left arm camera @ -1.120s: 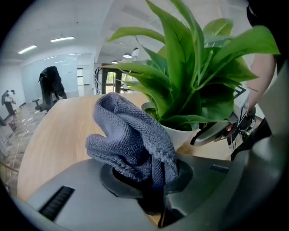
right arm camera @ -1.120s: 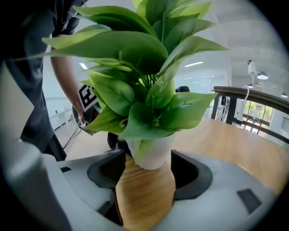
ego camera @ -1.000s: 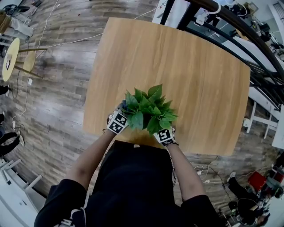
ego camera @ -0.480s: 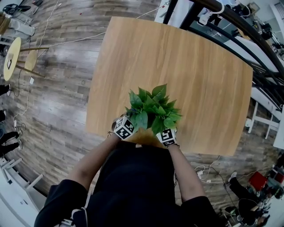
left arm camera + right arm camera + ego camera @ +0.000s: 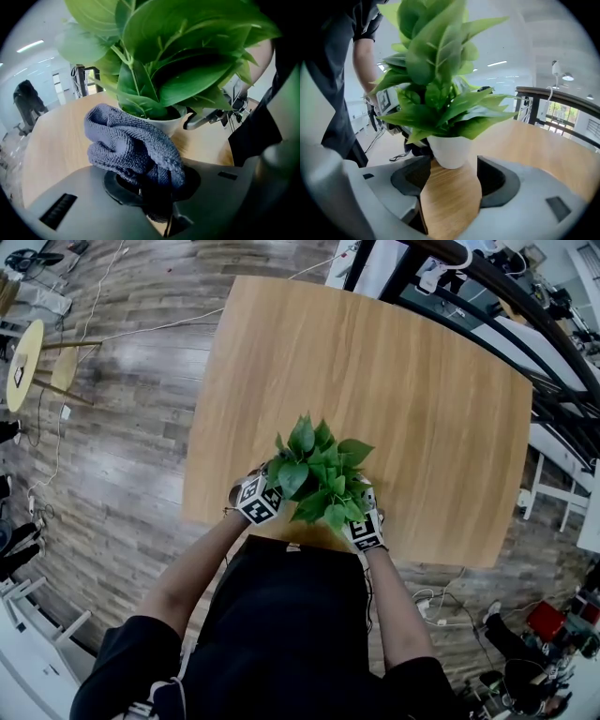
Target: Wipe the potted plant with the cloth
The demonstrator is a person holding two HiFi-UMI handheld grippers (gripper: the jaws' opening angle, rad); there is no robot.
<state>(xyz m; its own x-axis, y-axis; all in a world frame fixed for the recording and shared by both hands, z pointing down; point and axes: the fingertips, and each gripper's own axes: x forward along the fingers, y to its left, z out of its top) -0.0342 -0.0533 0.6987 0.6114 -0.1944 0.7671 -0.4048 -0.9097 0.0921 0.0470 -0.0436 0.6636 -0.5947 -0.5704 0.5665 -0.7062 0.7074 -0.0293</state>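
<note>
Potted plant (image 5: 319,479) upright near the front edge of the wooden table (image 5: 422,381); broad glossy green leaves fanning over a small white pot (image 5: 450,150). Grey-blue knitted cloth (image 5: 129,143) bunched into a thick wad, lower end pinched in the left gripper (image 5: 157,187), top just in front of the pot rim, under the leaves.

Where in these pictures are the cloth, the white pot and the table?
cloth (image 5: 126,140): left gripper view, on its bunched middle.
pot (image 5: 450,150): right gripper view, on its white side wall.
table (image 5: 394,381): head view, on bare wood of its top.
</note>
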